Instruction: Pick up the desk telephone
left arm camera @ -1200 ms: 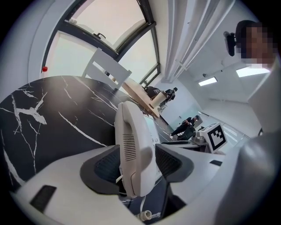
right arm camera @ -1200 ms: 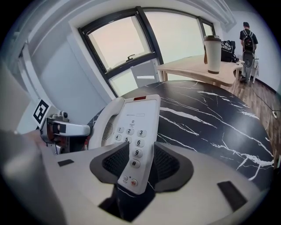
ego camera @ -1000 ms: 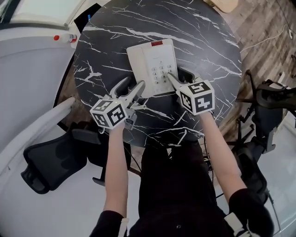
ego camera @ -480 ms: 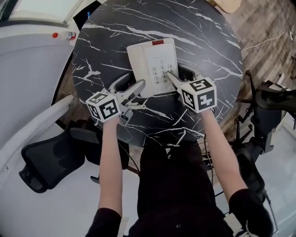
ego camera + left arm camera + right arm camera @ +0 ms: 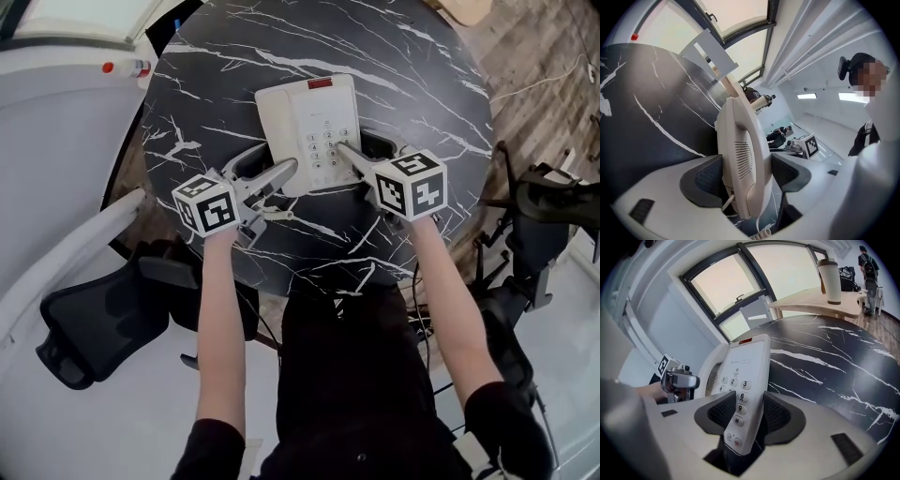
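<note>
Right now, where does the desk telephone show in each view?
Head view: desk telephone upper centre, keypad up.
Left gripper view: desk telephone centre, handset side edge-on.
Right gripper view: desk telephone lower centre, keypad visible.
Shared landmark: black marble table with white veins.

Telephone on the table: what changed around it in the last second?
Both grippers loosened: the left gripper widened its jaws around the handset side and swung slightly left; the right gripper is opening its jaws around the keypad edge. The telephone stayed flat on the table.
</note>
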